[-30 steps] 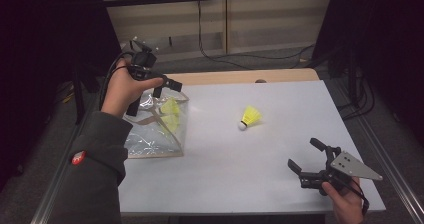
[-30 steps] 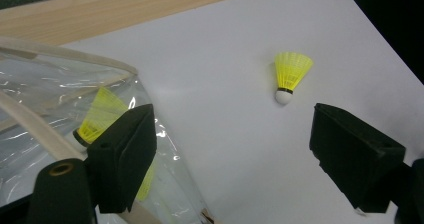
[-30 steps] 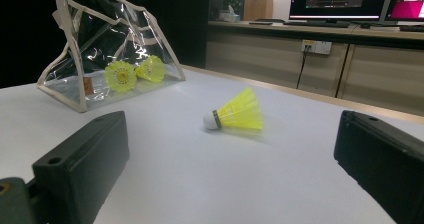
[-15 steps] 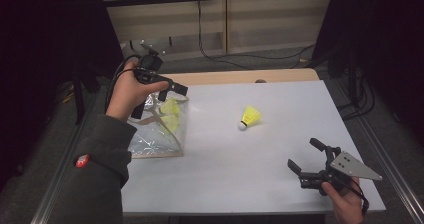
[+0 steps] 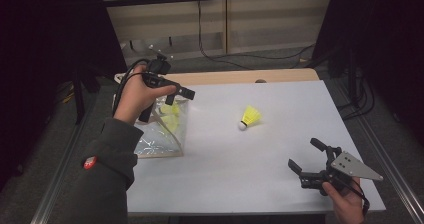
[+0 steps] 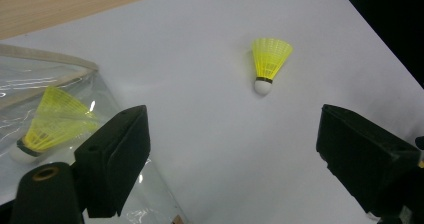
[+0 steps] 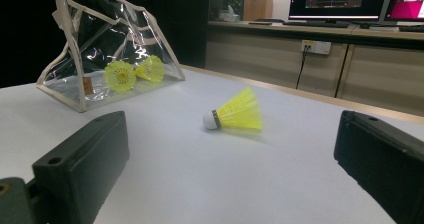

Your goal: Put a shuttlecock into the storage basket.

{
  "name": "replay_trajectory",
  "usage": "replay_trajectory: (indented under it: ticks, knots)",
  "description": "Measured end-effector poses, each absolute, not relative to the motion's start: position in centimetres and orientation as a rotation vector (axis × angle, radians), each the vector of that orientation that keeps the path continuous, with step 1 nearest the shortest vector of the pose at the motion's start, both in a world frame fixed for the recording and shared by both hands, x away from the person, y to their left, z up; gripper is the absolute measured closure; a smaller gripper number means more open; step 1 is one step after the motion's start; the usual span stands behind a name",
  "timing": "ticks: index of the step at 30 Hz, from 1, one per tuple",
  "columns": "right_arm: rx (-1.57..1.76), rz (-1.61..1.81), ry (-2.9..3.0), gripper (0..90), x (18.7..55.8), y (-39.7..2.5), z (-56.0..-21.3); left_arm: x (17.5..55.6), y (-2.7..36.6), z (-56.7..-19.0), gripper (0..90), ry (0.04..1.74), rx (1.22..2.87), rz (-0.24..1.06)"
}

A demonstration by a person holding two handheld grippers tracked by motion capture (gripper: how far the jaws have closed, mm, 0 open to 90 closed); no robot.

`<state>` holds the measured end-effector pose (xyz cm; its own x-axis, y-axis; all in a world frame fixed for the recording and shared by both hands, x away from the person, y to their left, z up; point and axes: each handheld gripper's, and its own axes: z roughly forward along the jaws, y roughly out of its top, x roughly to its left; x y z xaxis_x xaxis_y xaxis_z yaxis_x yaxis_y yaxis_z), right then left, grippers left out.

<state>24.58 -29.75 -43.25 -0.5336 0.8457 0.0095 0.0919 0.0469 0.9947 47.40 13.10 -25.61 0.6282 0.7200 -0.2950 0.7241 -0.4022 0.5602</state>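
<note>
Left tool [image 5: 172, 95] hangs above the clear bag, its jaws spread wide with nothing between them; right tool [image 5: 306, 160] sits low over the near right part of the table, jaws likewise spread and empty. Under both lies the white table [image 5: 260, 184], its far edge a strip of bare wood. At the table's left stands the clear bag [image 5: 162, 134] (trimmed in beige, propped like a tent), with two yellow shuttlecocks [image 7: 132, 74] inside it, side by side. Smallest is the loose shuttlecock [image 5: 249, 118], lying on its side on the open table near the middle, well apart from the bag and from both tools.
</note>
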Motion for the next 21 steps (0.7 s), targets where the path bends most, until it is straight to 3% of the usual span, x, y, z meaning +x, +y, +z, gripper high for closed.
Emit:
replay_trajectory:
  ticks: [21]
  knots:
    - [0.949, 1.547, 1.705, 0.9, 24.6, -29.7, -43.3, 47.1, 11.0, -27.6, 11.0, 1.093, 2.194, -0.032]
